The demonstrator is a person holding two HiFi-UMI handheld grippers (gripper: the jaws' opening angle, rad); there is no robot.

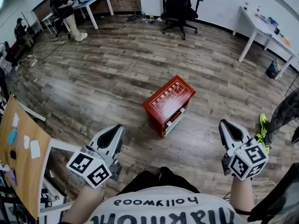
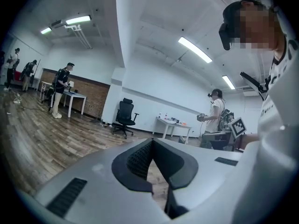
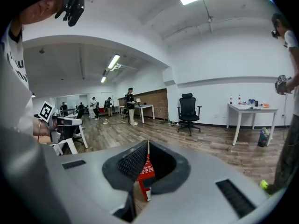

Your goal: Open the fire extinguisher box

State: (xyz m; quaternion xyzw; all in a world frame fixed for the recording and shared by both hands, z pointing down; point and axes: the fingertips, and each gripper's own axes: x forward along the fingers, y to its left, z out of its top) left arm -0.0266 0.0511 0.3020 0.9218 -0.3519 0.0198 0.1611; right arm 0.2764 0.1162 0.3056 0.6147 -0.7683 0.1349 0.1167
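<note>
On floor (image 1: 112, 69), red fire extinguisher box (image 1: 168, 104) stands, apparently shut. Left gripper (image 1: 117, 129) and right gripper (image 1: 226, 125) hang well short of box, either side, jaws pressed together, empty. Risk: closed jaws slip off lid edge; unbraced box slides or tips under pull.

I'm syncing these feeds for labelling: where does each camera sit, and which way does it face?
Head view: on the head, down at the red box; left claw, right claw, shirt.
Left gripper view: along the left claw toward the office chair; shirt right.
Right gripper view: along the right claw toward the red box, shared with head view; shirt left.
</note>
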